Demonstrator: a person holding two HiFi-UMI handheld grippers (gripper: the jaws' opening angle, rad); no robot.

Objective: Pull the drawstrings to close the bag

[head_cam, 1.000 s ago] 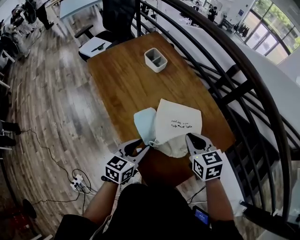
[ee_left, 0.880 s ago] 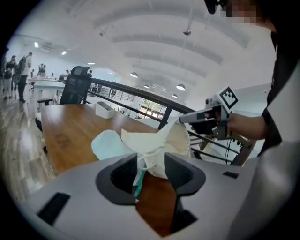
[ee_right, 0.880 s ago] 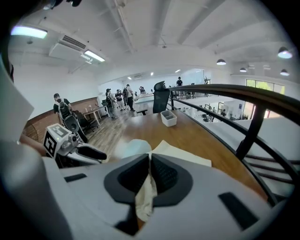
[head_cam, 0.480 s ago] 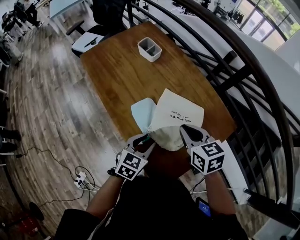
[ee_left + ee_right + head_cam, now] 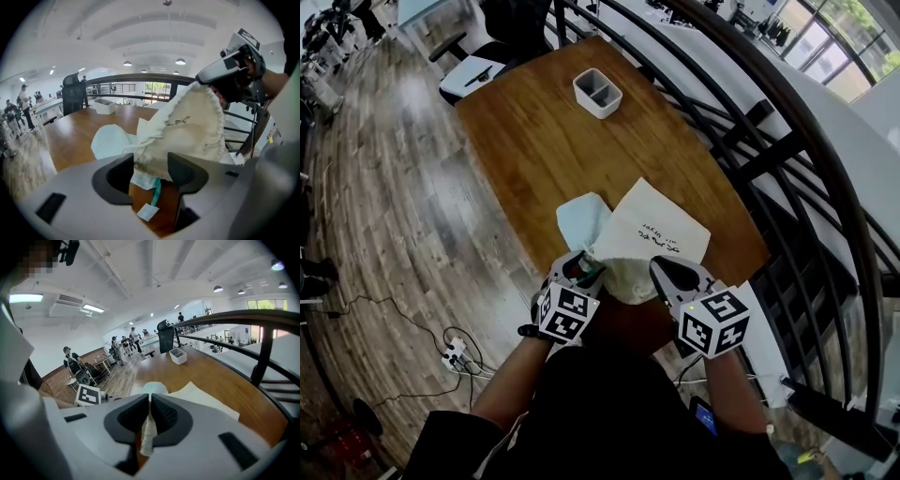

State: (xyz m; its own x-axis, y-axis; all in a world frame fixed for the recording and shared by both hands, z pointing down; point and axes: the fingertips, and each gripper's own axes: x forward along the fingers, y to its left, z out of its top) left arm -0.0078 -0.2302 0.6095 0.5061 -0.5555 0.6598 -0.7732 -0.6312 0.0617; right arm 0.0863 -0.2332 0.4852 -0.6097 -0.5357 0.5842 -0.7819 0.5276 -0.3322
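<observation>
Lowered and rolled since the earlier frame: your left claw, now at the bag's near left corner. Its jaws have just been opening and stand apart, with the gathered mouth of the bag between them, unpinched.

Right claw: clamped on the drawstring, which hangs below its jaws.

Beyond both claws: bag body on the table; pale blue cloth ahead of your left claw; white bin far ahead.

Risk: if you pull with the right alone, the unheld bag likely slides after the cord instead of cinching.

Left gripper, tilted downward with jaws just opening, straddles the bag; right gripper pinches a drawstring.
</observation>
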